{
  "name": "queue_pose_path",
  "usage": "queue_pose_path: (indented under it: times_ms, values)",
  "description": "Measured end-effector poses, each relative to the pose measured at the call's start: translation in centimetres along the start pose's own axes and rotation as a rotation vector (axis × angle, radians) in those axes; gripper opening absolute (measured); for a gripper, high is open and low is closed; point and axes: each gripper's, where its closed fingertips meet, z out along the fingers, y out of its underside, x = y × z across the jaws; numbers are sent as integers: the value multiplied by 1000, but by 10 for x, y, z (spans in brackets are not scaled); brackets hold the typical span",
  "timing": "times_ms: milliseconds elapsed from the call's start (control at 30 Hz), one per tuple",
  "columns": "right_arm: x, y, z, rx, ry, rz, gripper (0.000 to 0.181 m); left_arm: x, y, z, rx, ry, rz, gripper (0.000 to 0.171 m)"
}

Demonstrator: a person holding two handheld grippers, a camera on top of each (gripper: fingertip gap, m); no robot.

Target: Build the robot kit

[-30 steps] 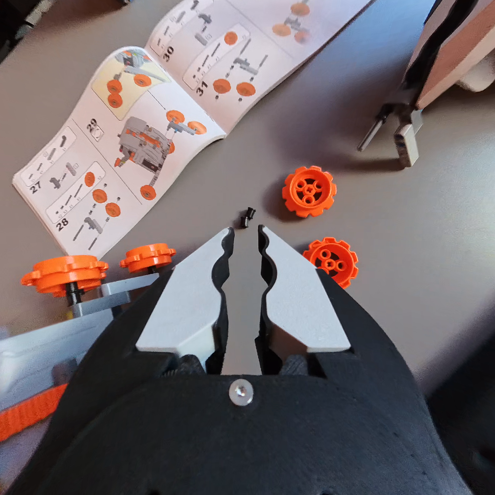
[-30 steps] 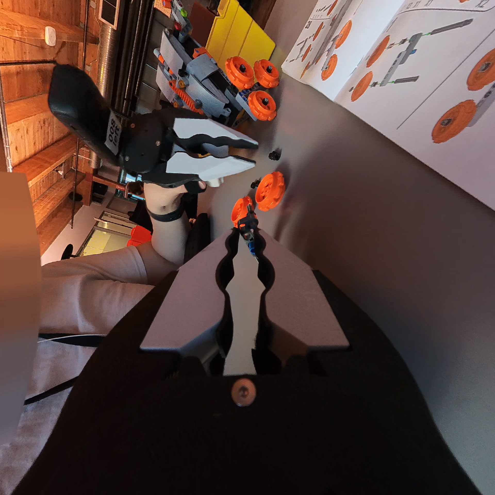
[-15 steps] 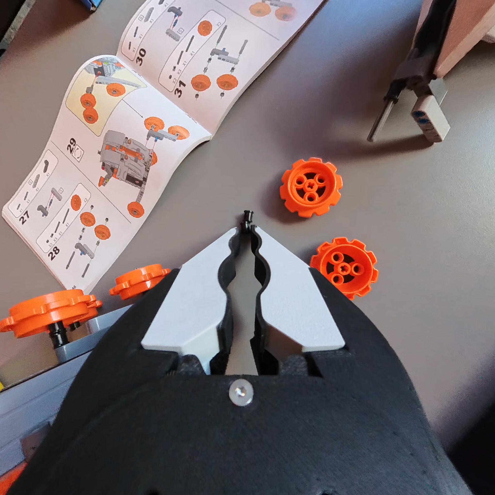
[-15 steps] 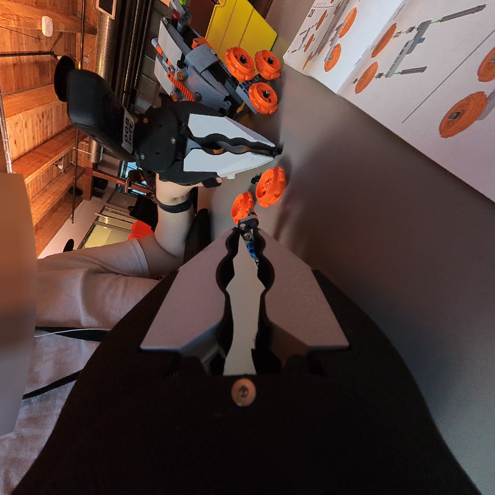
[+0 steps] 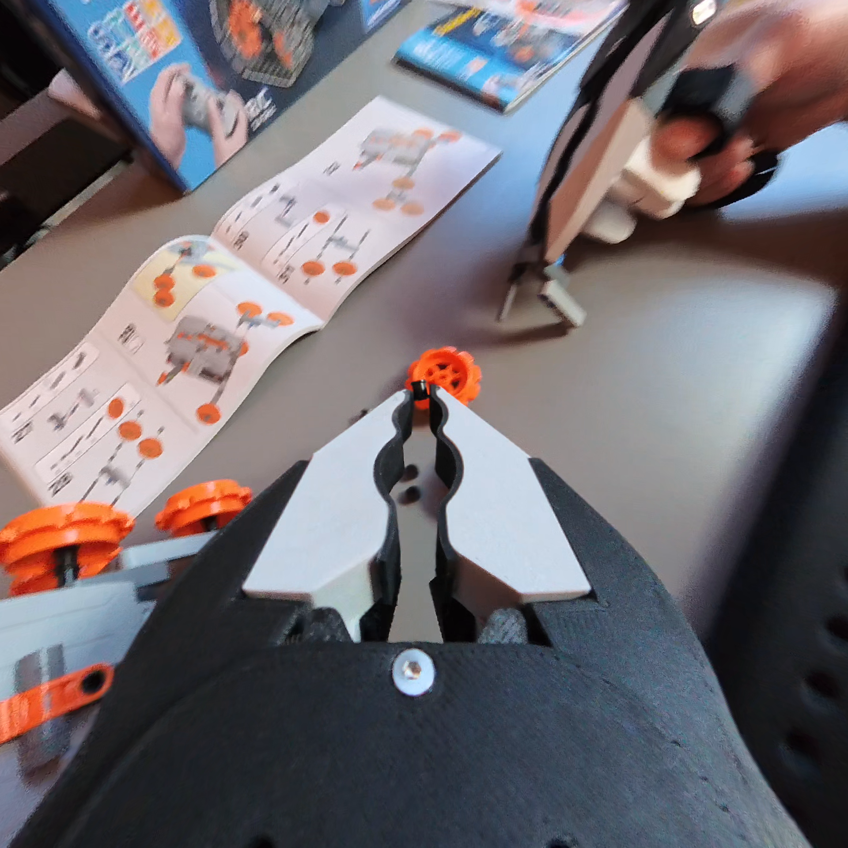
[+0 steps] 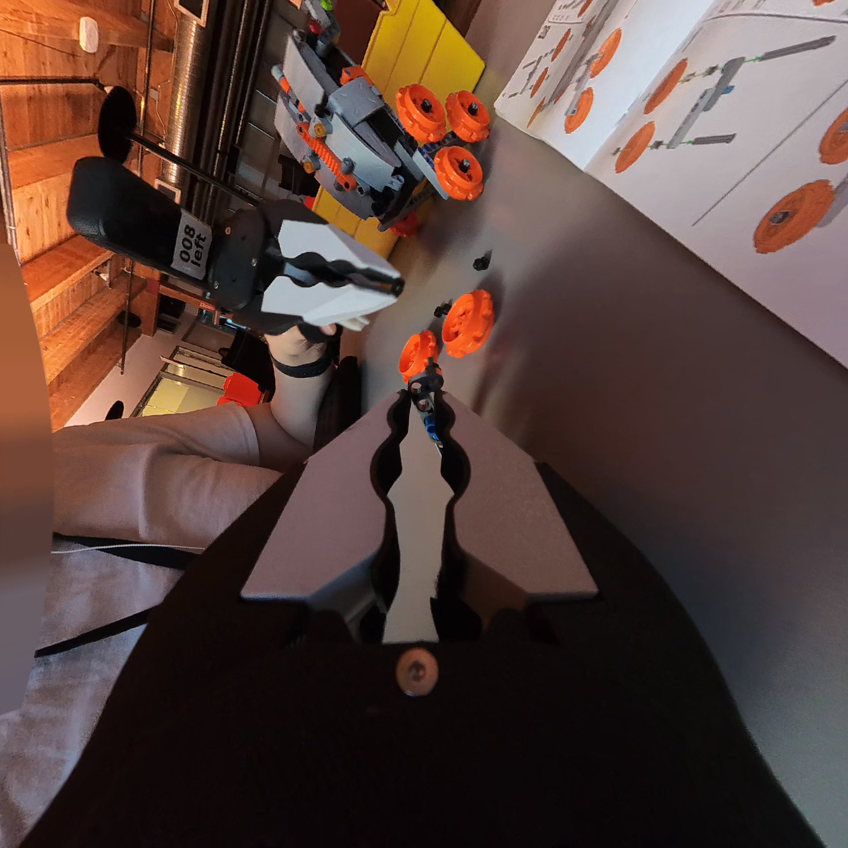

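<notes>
My left gripper [image 5: 420, 394] is shut on a small black pin [image 5: 418, 390] and holds it above the grey table, in front of an orange wheel [image 5: 444, 374]. From the right wrist view it [image 6: 397, 287] hangs clear of the table. My right gripper [image 6: 424, 397] is shut on a small grey beam assembly [image 6: 423, 404] with blue pins and a thin axle. It also shows in the left wrist view [image 5: 562, 298], low over the table at upper right. Two loose orange wheels [image 6: 468, 323] [image 6: 416, 355] lie between the grippers.
An open instruction booklet [image 5: 257, 284] lies to the left. A grey model [image 6: 348, 137] with orange wheels stands at near left, by a yellow tray [image 6: 422, 50]. A blue box [image 5: 151, 78] and a leaflet [image 5: 495, 59] sit at the back. Loose black pins [image 6: 480, 262] lie on the table. The tips of one gripper are about 9 centimeters away from the tips of the other.
My left gripper closed on the black pin and lifted it off the table, tilting up. My right gripper kept its grip on the grey assembly and barely moved.
</notes>
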Motion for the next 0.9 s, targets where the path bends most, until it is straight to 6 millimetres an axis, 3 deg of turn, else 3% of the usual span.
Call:
queue_pose_path:
  times_ms: [267,500,900]
  values:
    - [-17,0,2,-16,-46,-167,9,40,-11,3,80,225,-18,4]
    - [-40,-4,2,23,-130,-265,9,42,-24,-3,169,228,36,4]
    - [-52,0,6,9,-159,-316,8,54,-35,-11,232,227,143,4]
